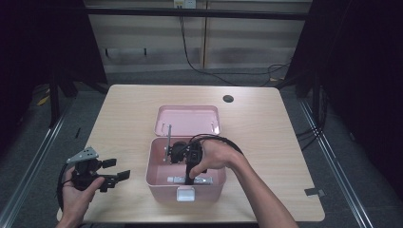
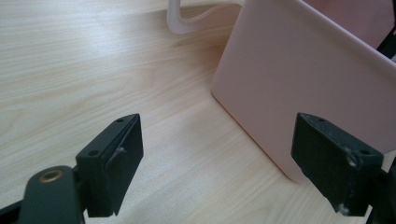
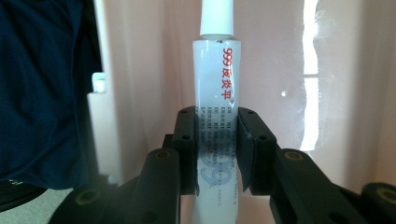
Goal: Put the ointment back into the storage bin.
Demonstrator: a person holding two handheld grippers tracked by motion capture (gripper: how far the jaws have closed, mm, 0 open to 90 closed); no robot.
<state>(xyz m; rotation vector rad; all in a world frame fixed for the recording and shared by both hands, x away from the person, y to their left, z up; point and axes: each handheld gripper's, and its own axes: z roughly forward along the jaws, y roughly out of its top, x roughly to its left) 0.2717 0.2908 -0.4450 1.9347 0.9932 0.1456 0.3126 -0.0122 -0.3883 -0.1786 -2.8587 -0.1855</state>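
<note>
An open pink box point(image 1: 153, 167) stands mid-table, its lid point(image 1: 187, 119) lying flat behind it. My right gripper point(image 1: 191, 177) reaches down into the box near its front wall. In the right gripper view it point(image 3: 217, 149) is shut on a white tube with red lettering point(image 3: 217, 79), both pads pressed on the tube's lower half, with the pink inside wall point(image 3: 327, 70) behind. The tube point(image 1: 176, 180) lies low in the box along the front. My left gripper point(image 1: 117, 168) is held left of the box, open and with nothing in it point(image 2: 217, 163), facing the box's outer wall point(image 2: 303, 79).
A white latch point(image 1: 186, 194) sits on the box front. A thin grey bar point(image 1: 167, 142) stands by the box's back left. The wooden table point(image 1: 123, 114) has a round hole point(image 1: 228, 99) at the back right. Cables run on the floor behind.
</note>
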